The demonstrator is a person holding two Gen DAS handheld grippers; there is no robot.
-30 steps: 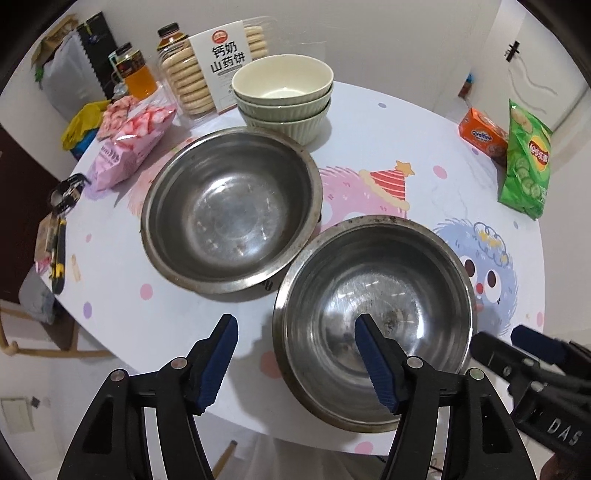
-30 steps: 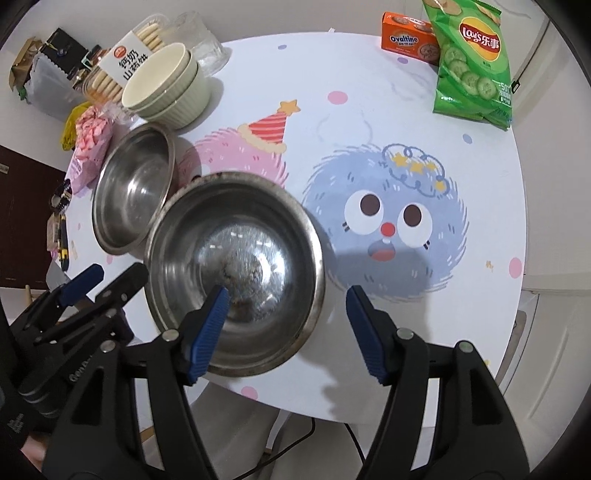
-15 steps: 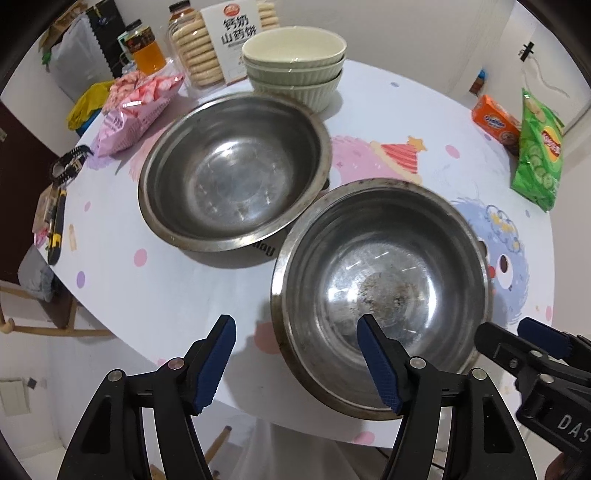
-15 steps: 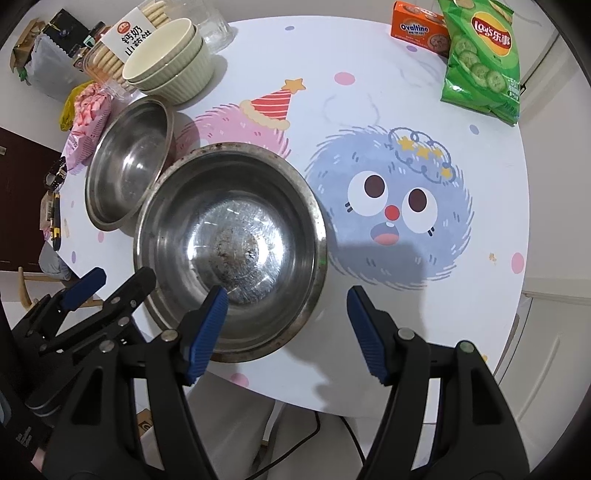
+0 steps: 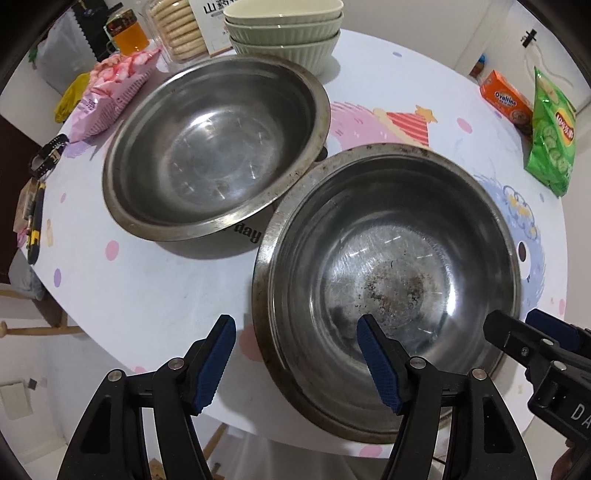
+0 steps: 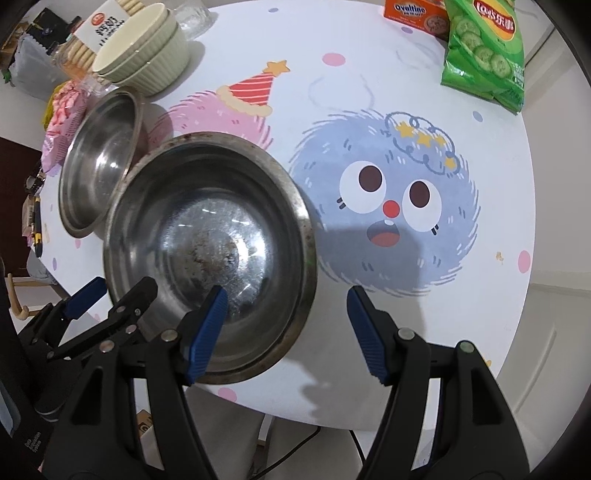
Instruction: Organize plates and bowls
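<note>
Probably a home: snack-strewn dining table (image 5: 155, 295).

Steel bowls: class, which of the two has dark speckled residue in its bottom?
The nearer steel bowl, straddled by both grippers' open jaws; the farther steel bowl, beside the stacked ceramic bowls, looks clean.

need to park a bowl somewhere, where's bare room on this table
Free: the table around the blue monster print, between the near steel bowl and the chip bag. Crowded: the far-left side, with the second steel bowl, stacked ceramic bowls and snacks.
</note>
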